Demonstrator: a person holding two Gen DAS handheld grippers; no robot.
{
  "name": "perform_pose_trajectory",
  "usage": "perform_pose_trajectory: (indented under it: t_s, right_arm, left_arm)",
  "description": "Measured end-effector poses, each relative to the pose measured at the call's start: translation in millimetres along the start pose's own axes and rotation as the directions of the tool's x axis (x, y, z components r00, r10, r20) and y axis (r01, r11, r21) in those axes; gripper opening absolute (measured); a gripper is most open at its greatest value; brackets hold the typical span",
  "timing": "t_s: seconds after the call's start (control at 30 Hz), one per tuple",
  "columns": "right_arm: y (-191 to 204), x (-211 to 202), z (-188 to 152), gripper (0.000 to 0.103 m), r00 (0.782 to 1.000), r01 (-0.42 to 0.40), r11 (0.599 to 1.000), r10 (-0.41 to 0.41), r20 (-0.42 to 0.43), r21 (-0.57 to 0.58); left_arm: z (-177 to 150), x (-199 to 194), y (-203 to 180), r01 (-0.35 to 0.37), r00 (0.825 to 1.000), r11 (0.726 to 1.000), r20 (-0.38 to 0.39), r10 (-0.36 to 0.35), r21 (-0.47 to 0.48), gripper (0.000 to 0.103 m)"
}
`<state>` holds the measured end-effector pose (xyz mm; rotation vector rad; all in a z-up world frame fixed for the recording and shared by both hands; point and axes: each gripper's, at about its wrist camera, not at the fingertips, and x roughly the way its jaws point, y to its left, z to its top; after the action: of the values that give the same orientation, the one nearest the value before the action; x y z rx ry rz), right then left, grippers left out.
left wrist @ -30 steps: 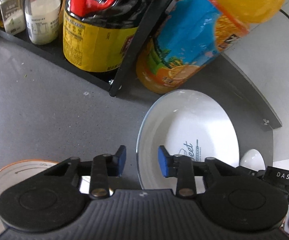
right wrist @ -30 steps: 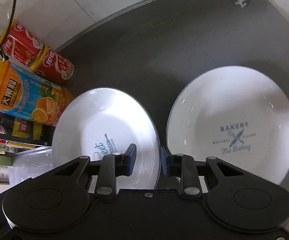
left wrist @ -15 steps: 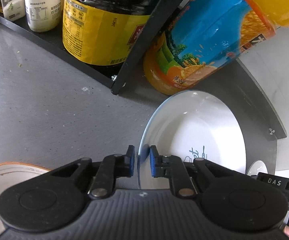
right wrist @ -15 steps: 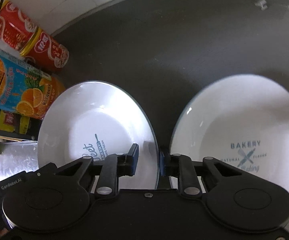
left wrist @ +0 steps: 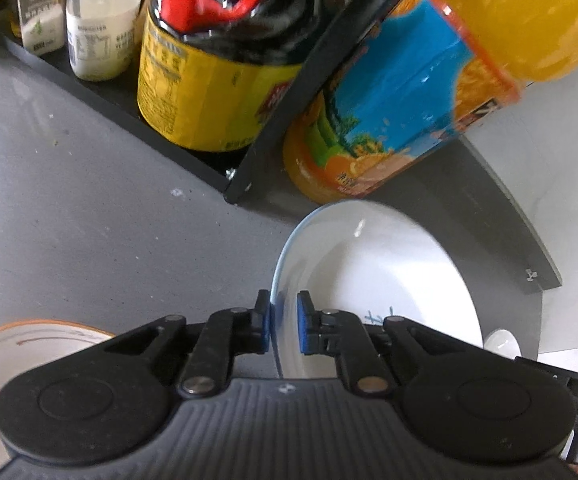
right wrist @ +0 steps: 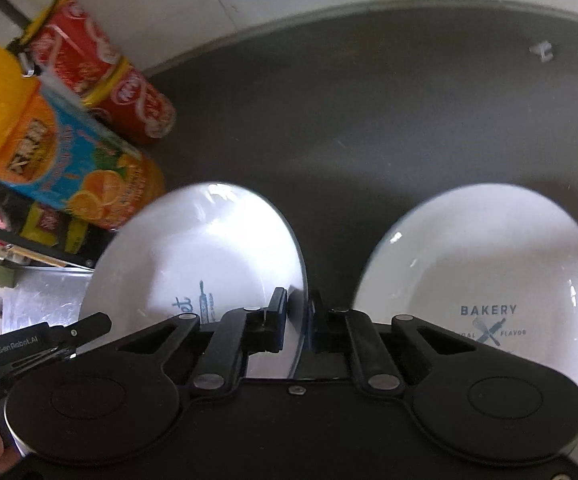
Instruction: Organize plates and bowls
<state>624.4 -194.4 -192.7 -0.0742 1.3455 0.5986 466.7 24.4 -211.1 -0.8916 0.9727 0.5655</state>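
Both grippers (left wrist: 283,322) (right wrist: 297,322) clamped on one empty white plate (right wrist: 209,256).

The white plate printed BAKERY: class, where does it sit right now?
In the right wrist view, the white plate printed BAKERY lies on the dark counter, right of the gripped white plate.

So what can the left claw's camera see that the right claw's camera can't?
Only the left view: an orange-rimmed plate, the dark sauce bottle and small jars on a black shelf. Only the right view: the BAKERY plate and red cans. Both show the orange drink bottle and the white plate, gripped at opposite rims by the left claw and right claw.
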Motion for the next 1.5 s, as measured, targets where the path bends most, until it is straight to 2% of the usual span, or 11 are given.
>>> perform_pose_trajectory:
  t_s: [0.23, 0.57, 0.97, 1.5]
  right_arm:
    - [17.0, -29.0, -15.6, 0.008, 0.997, -0.034, 0.999, 0.035, 0.067, -0.022]
    - [54.4, -57.8, -66.7, 0.007, 0.987, -0.022, 1.000, 0.019, 0.160, 0.018]
    - [86.3, -66.9, -132.3, 0.008, 0.983, -0.014, 0.997, -0.001, 0.186, 0.076]
    - [123.2, -59.7, -200.8, 0.008, 0.977, 0.033, 0.995, -0.053, 0.205, 0.099]
  left_arm:
    - [2.6, -27.7, 16.3, 0.013, 1.000, 1.000, 0.015, -0.013, 0.004, 0.011]
    - [4.3, -68.5, 48.0, 0.075, 0.997, 0.994, 0.015, -0.077, 0.081, 0.011]
    - [-16.8, -104.8, 94.0, 0.097, 0.995, 0.984, -0.015, -0.096, 0.150, 0.011]
    - [-40.7, -112.7, 133.7, 0.076, 0.996, 0.972, -0.055, -0.065, 0.224, 0.011]
